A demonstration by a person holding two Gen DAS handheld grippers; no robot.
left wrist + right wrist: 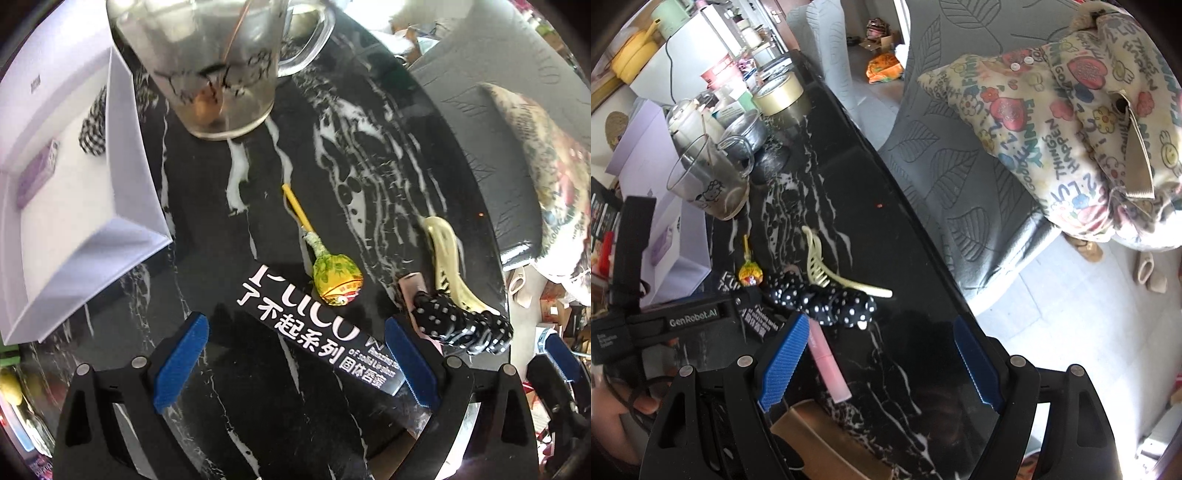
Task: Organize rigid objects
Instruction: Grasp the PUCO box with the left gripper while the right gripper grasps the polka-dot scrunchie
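Observation:
On the black marble table [229, 406] lie a black box with white lettering [317, 328], a yellow-green lollipop [334, 277], a cream hair claw [448, 269], a black polka-dot scrunchie [458, 321] and a pink tube [827, 365]. My left gripper [295, 362] is open, its blue pads either side of the black box, just above it. My right gripper [879, 365] is open and empty, the pink tube by its left pad, the scrunchie [827, 302] and claw [827, 273] just ahead. The lollipop [750, 275] shows there too.
A white open box [122, 177] at the left holds a purple item [35, 177] and a checked cloth [94, 125]. A glass mug [214, 74] stands at the back. Jars and a tape roll [779, 94] crowd the far end. A grey sofa [960, 166] with a printed bag [1071, 129] lies right.

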